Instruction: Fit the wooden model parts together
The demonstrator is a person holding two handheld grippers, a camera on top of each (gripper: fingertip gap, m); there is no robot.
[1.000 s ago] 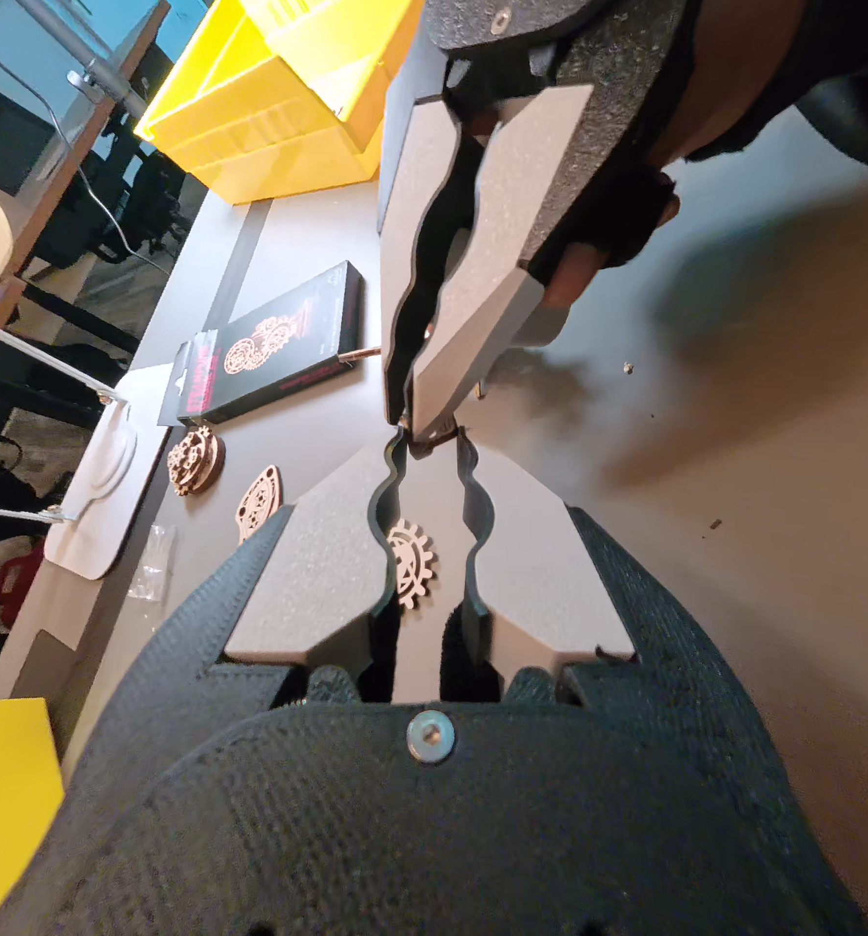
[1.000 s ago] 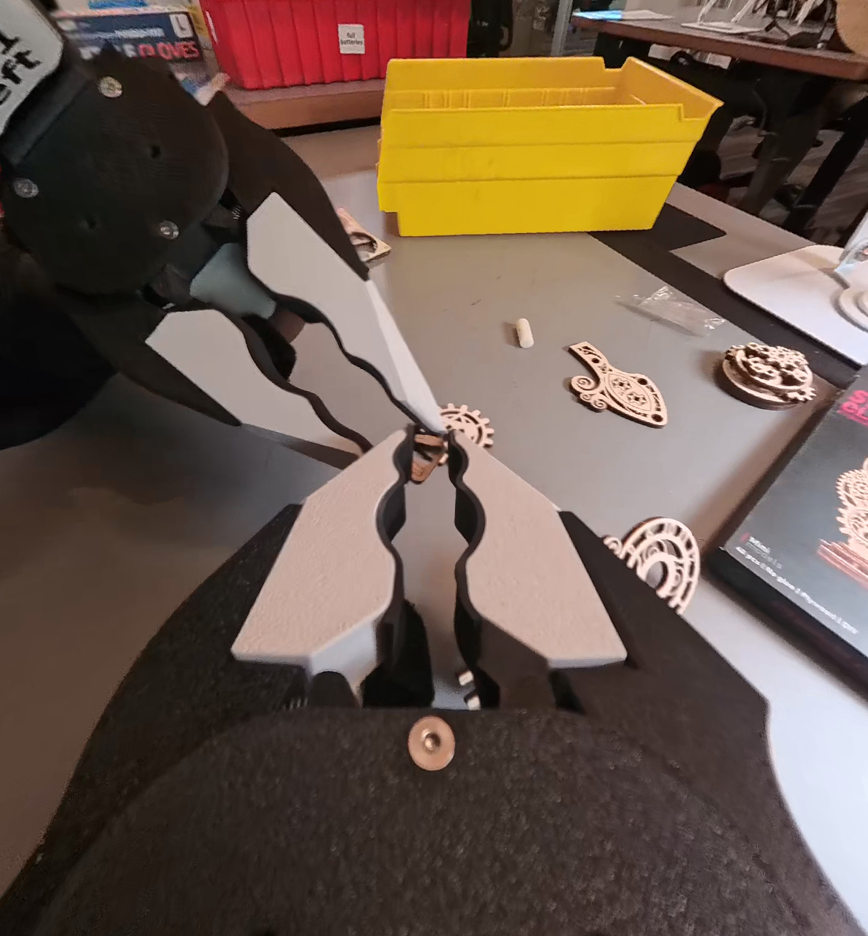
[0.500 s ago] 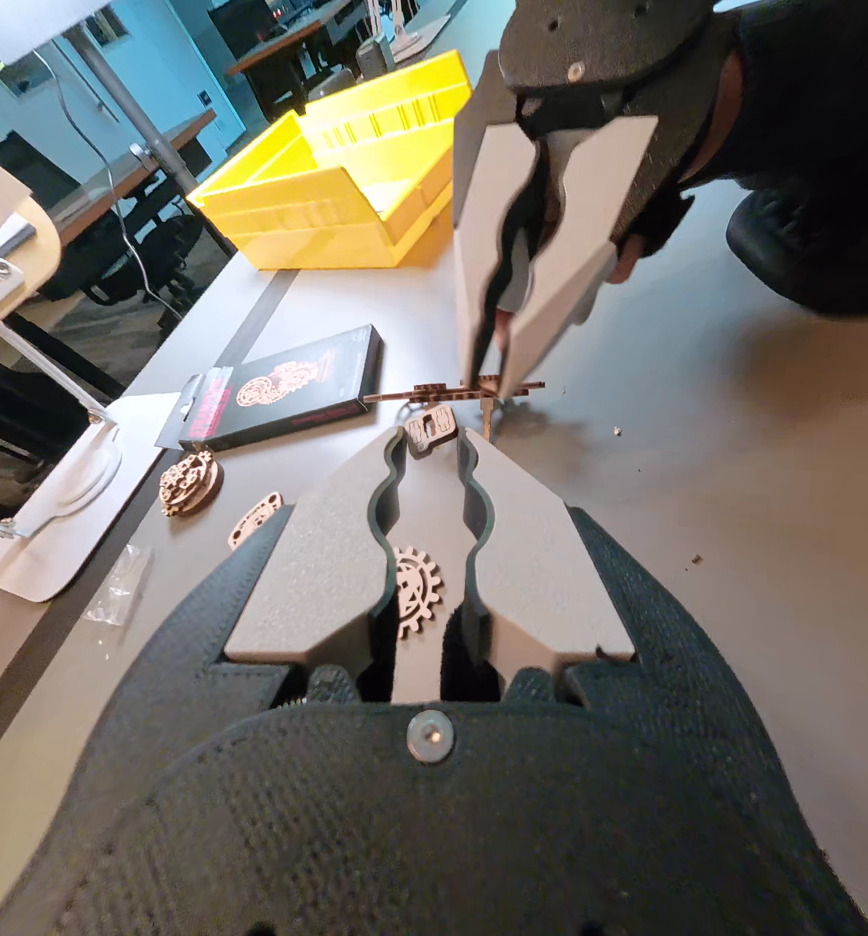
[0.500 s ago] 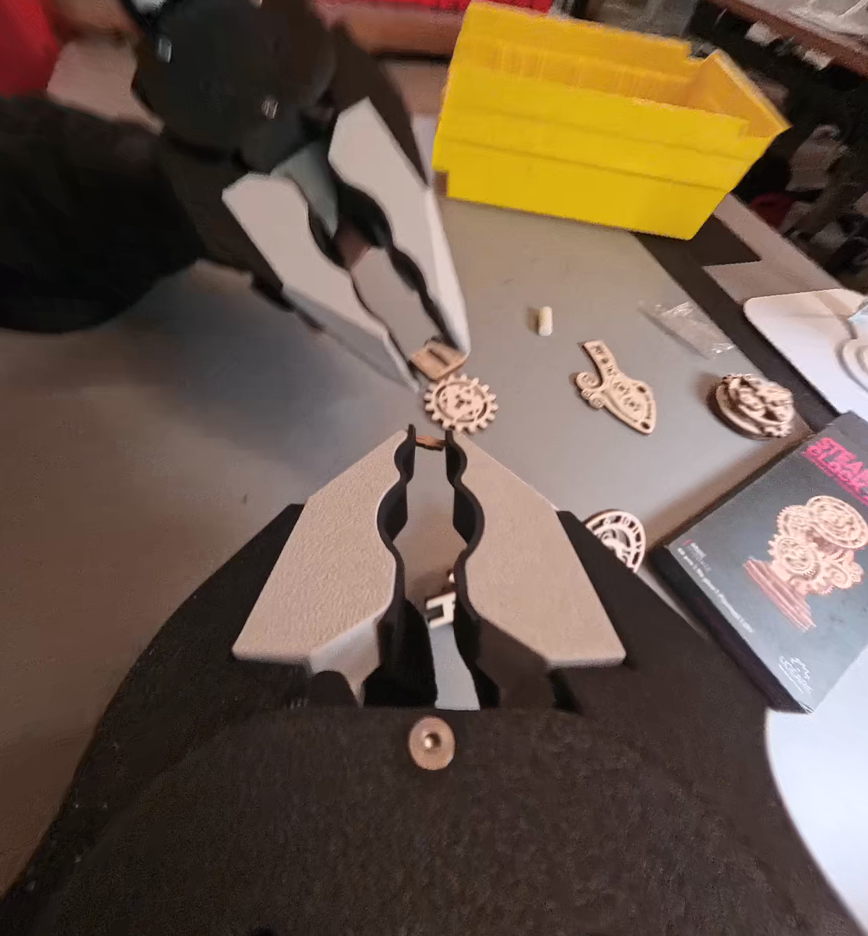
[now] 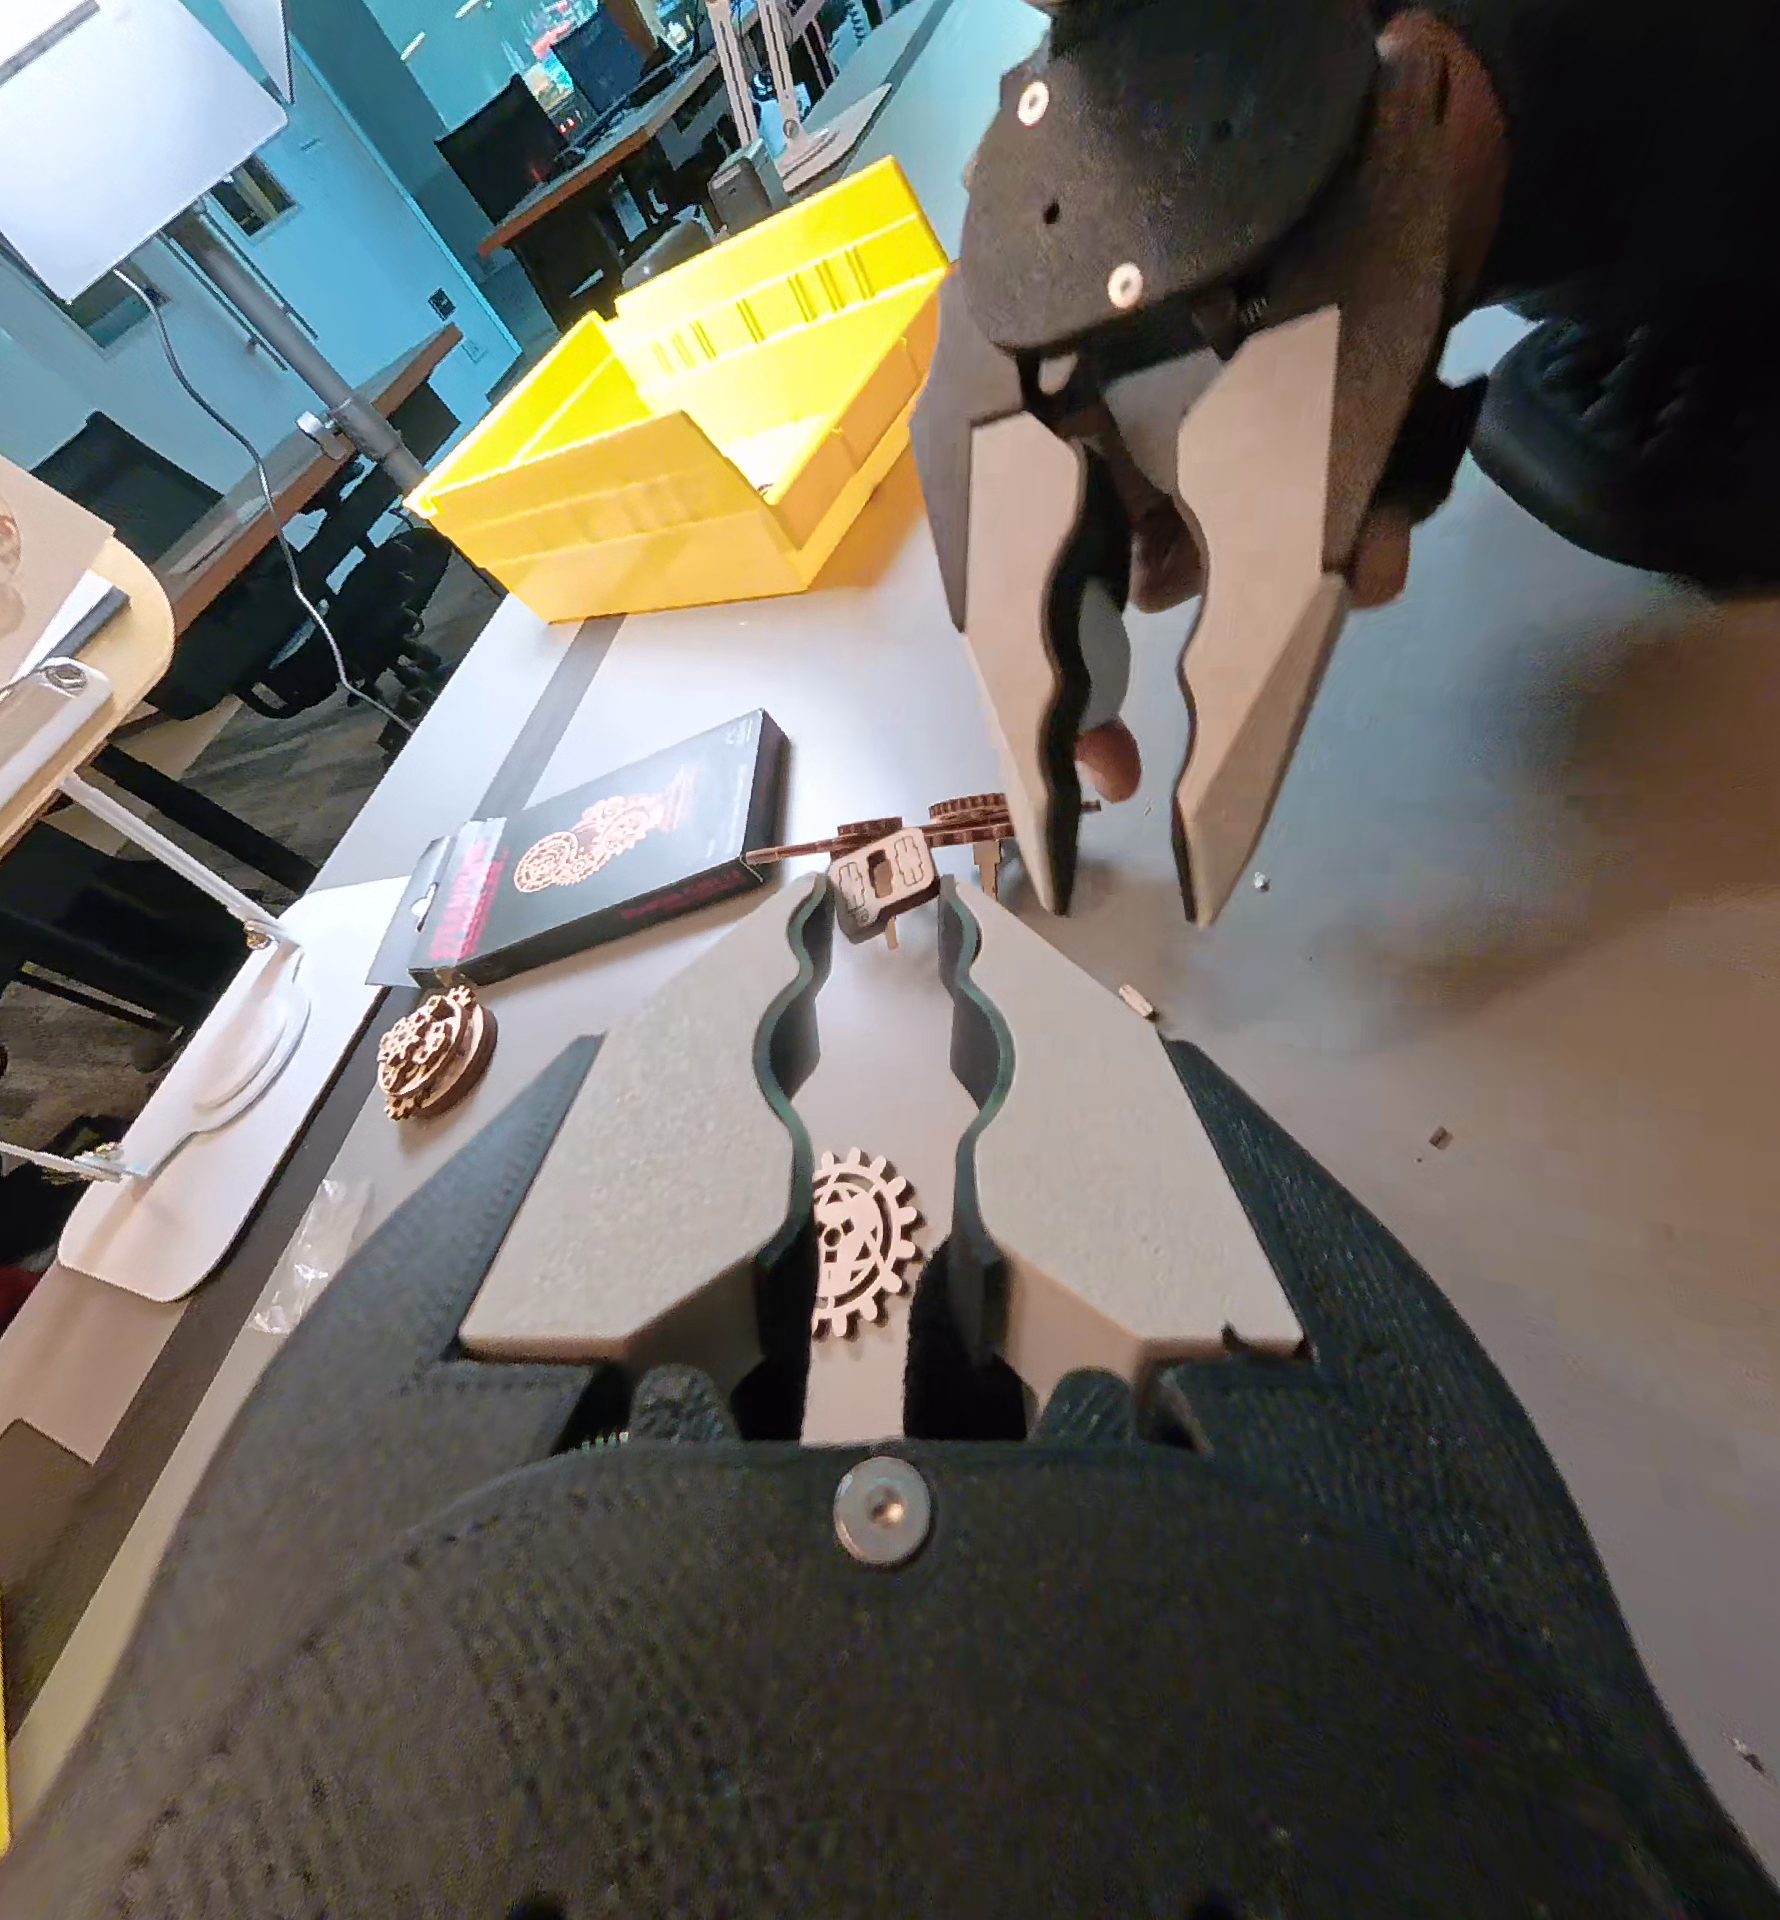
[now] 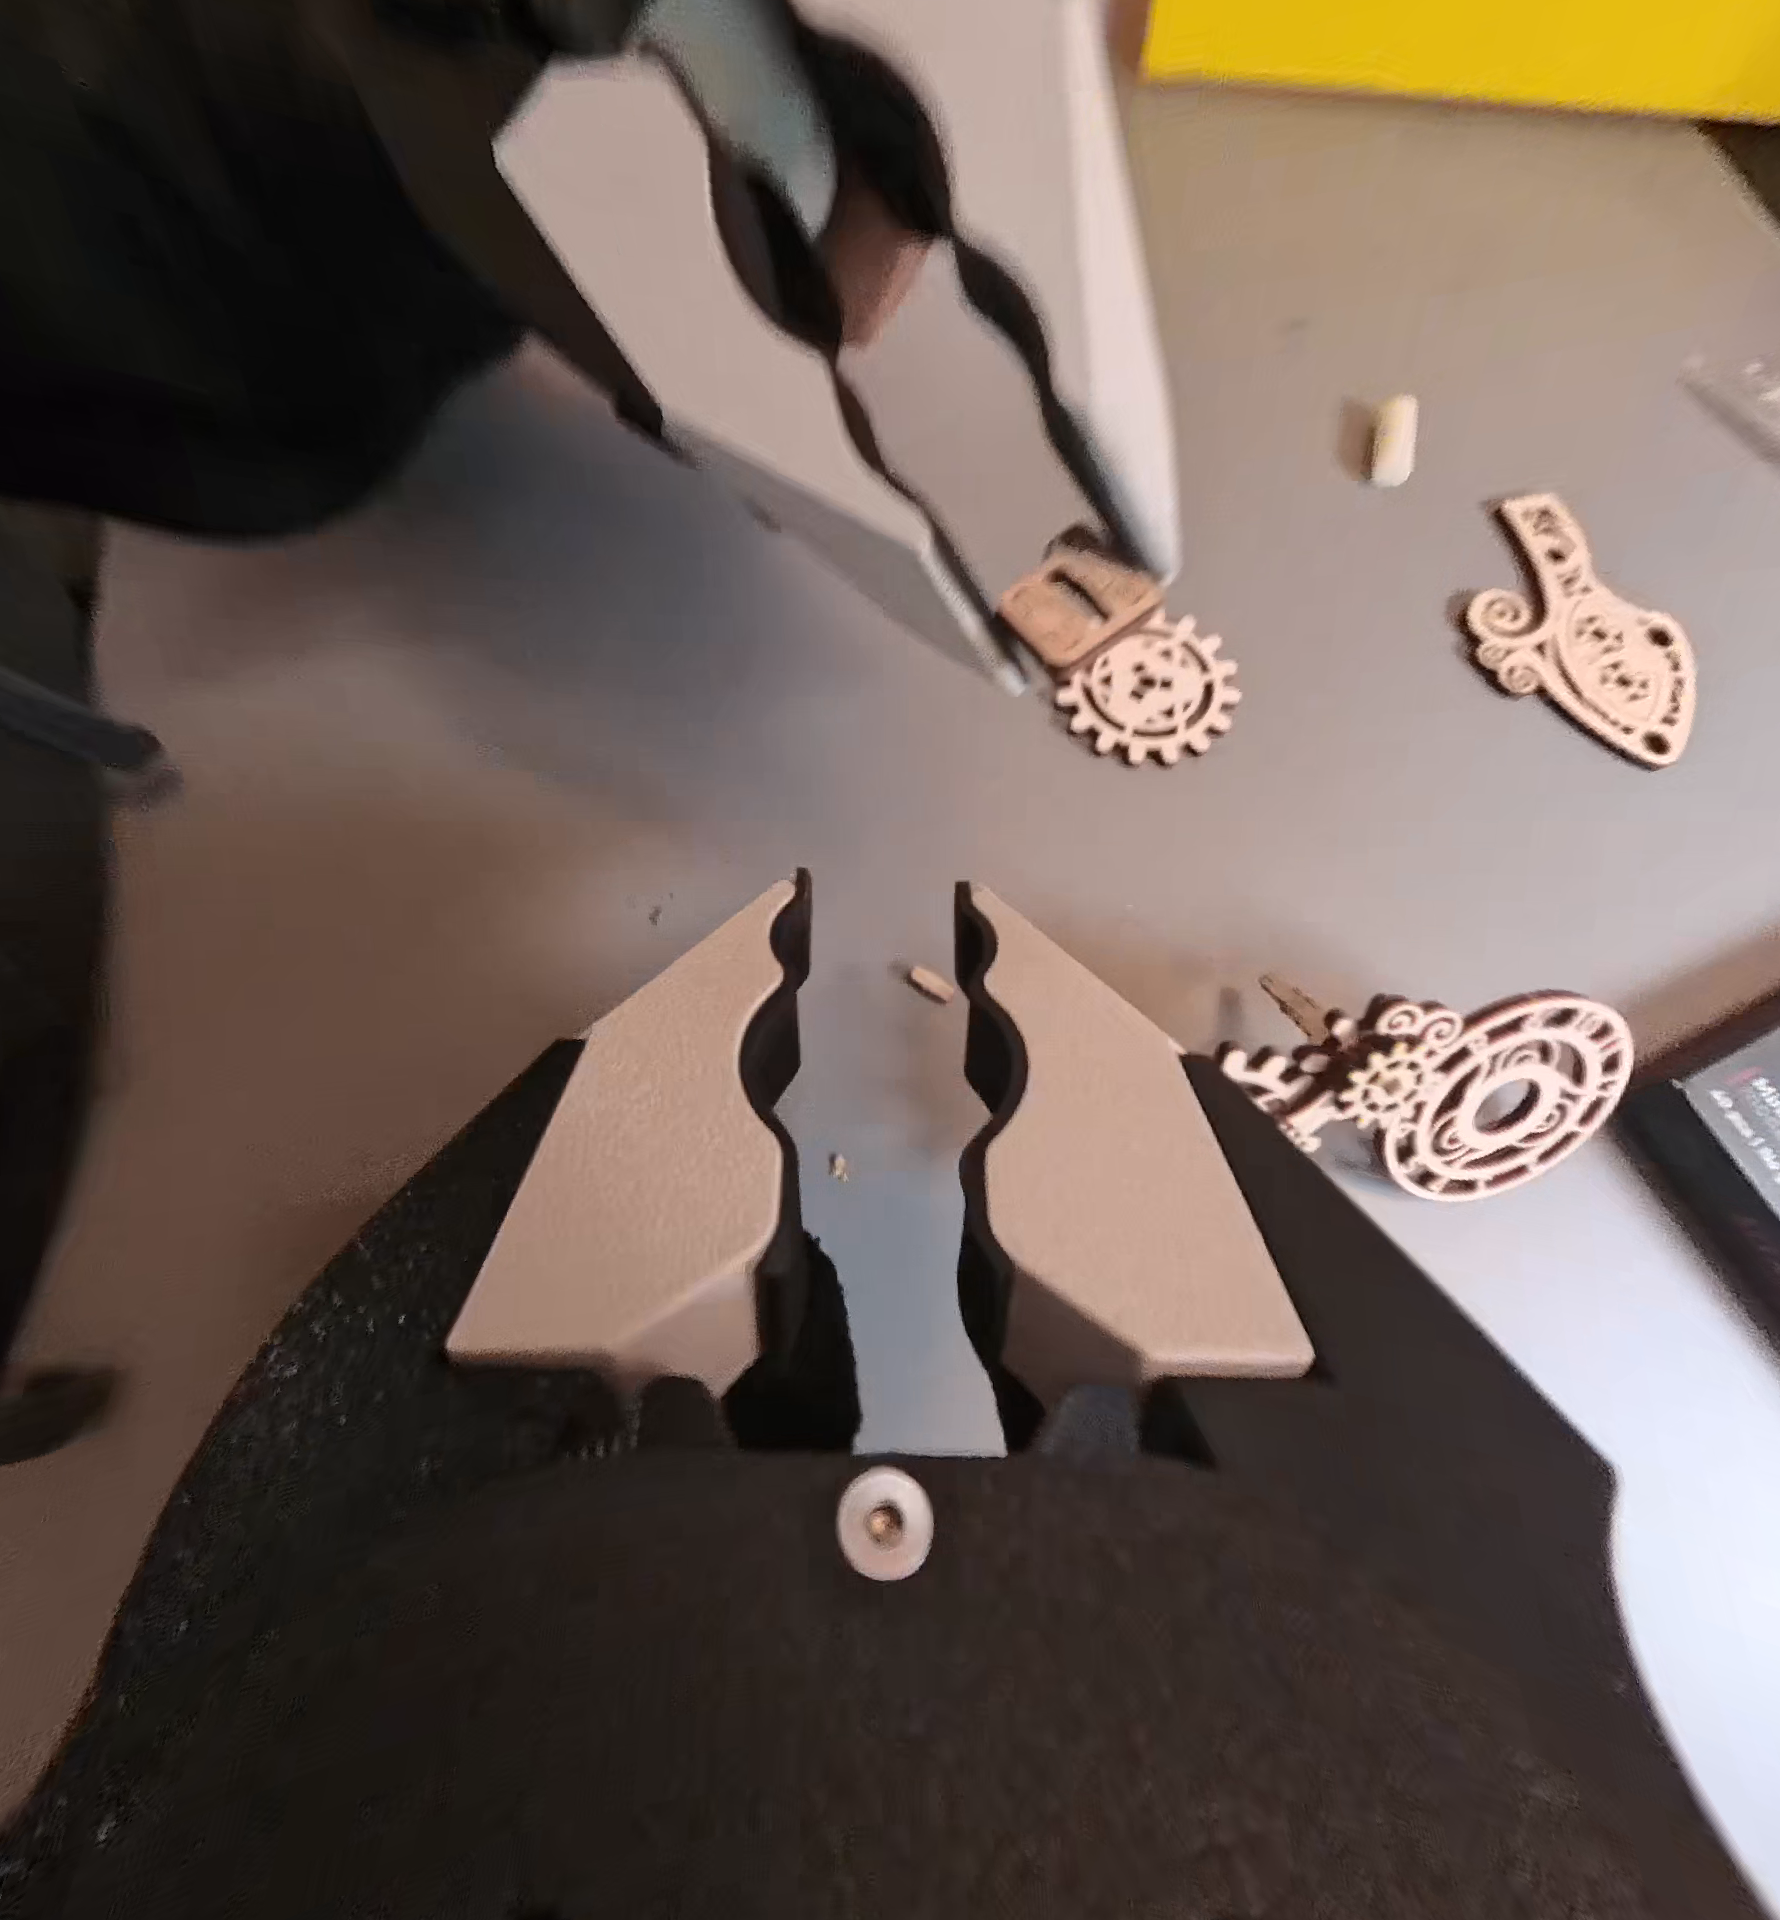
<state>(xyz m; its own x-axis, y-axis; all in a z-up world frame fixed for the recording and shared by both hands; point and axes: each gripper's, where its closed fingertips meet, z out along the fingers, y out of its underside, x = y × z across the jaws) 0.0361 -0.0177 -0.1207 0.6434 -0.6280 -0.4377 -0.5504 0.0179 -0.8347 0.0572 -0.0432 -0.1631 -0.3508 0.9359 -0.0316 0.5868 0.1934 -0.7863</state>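
Left wrist view shows stacked yellow bins (image 5: 678, 499), contents unclear.

We look from each gripper down at the table (image 5: 1488, 1091), close, facing each other; both views share the wooden gear (image 5: 862, 1238)

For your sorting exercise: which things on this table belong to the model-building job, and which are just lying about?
Job: small plate in left hand-held gripper; gear; dial assembly; scrolled piece; gear stack.

Lying about: yellow bins; box; bag.
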